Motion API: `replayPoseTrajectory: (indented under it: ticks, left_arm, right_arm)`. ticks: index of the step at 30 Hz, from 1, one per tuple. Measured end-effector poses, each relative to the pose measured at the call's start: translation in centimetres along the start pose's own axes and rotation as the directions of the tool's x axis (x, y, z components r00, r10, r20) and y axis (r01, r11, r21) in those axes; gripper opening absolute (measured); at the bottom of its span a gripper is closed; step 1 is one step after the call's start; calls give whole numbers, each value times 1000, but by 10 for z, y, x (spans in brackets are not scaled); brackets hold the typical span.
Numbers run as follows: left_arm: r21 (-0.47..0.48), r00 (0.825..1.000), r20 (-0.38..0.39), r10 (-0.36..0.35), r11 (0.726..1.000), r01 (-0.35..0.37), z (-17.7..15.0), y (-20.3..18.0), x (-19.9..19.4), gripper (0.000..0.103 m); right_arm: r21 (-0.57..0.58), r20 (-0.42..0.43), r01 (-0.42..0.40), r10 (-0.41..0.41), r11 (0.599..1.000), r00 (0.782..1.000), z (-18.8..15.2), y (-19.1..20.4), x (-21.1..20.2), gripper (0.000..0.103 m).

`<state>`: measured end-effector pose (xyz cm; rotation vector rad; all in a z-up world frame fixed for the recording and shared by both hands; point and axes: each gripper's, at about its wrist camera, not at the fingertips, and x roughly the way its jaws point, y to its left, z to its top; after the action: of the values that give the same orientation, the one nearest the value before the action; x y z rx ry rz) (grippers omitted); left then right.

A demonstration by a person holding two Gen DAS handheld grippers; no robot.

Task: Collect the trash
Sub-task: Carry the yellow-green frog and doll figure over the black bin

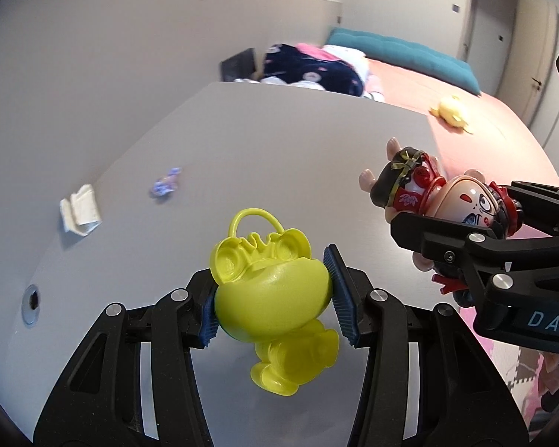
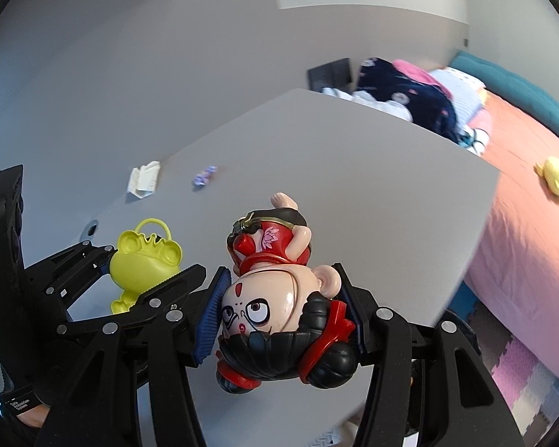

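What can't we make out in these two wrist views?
- Purple scrap on the table: small and blurred in both views; what it is stays unclear.
- White folded paper: any print is too small to read.
- Pile on the bed: blurred, items run together.
- Doll in the right gripper: hair side hidden by fingers.
- Yellow frog in the left gripper: underside hidden.
- No bin visible.

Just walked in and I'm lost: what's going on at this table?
A person works two handheld grippers over the grey table. The left gripper is clamped on a yellow frog toy; the right gripper grips a doll by its head. Both toys are held above the tabletop. A crumpled paper and a purple wrapper lie on the table, not yet picked up.
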<state>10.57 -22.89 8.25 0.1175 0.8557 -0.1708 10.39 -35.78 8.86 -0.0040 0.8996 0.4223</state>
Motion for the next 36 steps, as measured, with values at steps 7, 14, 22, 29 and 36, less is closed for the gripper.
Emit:
replayPoseTrajectory:
  ticks: [7, 14, 22, 29, 36]
  left_arm:
    - [72, 998, -10, -54, 996, 55, 3, -53, 4, 49]
    - [162, 992, -33, -125, 978, 129, 9, -115, 14, 49]
    - [250, 977, -63, -202, 945, 212, 11, -185, 21, 49]
    - [310, 963, -99, -250, 912, 269, 11, -233, 29, 49]
    - [345, 953, -129, -274, 888, 302, 10, -264, 40, 49]
  right_arm:
    - [66, 19, 38, -39, 997, 999, -24, -48, -26, 56]
    - [155, 30, 100, -106, 983, 994, -54, -101, -57, 56]
    - [245, 30, 165, -178, 955, 984, -84, -156, -88, 56]
    - [314, 20, 214, -231, 925, 973, -109, -197, -109, 56]
    - [374, 3, 261, -283, 890, 959, -132, -232, -126, 56]
